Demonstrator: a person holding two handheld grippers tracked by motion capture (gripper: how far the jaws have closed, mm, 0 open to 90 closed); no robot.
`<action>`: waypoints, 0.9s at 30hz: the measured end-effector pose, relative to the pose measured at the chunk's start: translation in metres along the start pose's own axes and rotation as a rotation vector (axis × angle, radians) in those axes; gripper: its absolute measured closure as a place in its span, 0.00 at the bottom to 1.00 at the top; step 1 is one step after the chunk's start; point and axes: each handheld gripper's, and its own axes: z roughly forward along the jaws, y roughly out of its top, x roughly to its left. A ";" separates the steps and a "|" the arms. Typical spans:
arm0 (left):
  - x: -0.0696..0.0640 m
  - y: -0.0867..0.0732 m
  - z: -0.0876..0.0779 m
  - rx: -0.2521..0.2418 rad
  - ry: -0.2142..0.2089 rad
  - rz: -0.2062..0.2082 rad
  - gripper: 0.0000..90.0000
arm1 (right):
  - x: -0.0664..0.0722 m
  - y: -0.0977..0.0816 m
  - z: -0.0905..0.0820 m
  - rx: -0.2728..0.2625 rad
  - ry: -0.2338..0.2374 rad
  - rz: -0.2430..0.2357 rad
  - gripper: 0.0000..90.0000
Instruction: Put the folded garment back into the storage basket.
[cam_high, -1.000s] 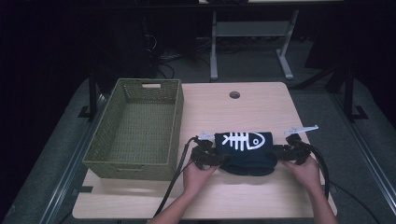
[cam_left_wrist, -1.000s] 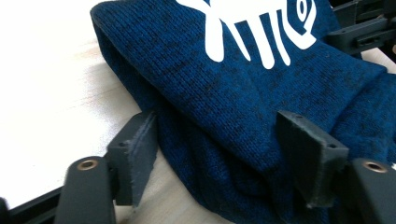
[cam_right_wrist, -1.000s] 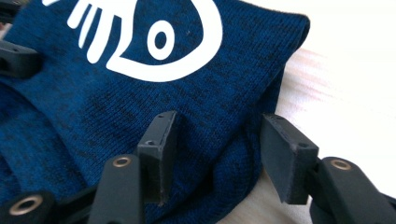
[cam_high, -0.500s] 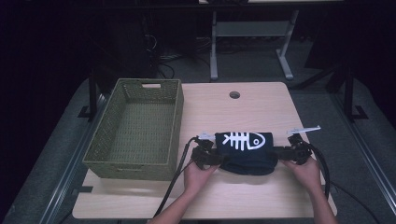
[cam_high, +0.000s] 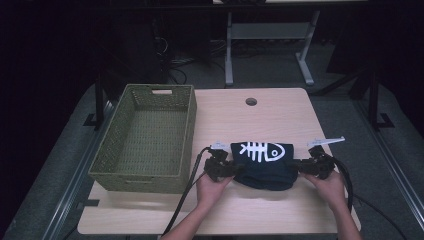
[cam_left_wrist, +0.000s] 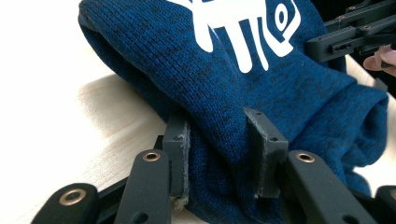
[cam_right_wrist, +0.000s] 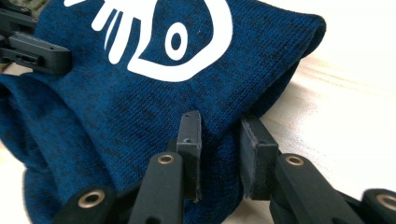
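Left tool (cam_high: 234, 170): jaws just closed, clamped on left end of sweater (cam_high: 264, 165). Right tool (cam_high: 300, 165): jaws just closed, clamped on right end of sweater. Sweater: dark blue knit, folded, white fishbone print up, lying on table (cam_high: 260, 112) near its front edge. Basket (cam_high: 145, 137): green wicker, left of sweater, apart.

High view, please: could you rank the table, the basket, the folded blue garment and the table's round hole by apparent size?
1. Table
2. Basket, though it lies farther from the camera than the garment
3. Folded blue garment
4. Round hole
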 end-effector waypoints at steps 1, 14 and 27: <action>-0.001 0.000 -0.001 -0.001 -0.004 -0.004 0.72 | 0.001 0.000 -0.002 -0.005 0.006 0.006 0.80; -0.014 0.007 -0.017 -0.015 -0.034 0.037 0.70 | 0.015 0.001 -0.024 -0.035 0.013 -0.009 0.80; -0.030 0.026 -0.044 -0.058 -0.040 0.097 0.70 | 0.030 0.011 -0.050 -0.099 0.031 -0.028 0.80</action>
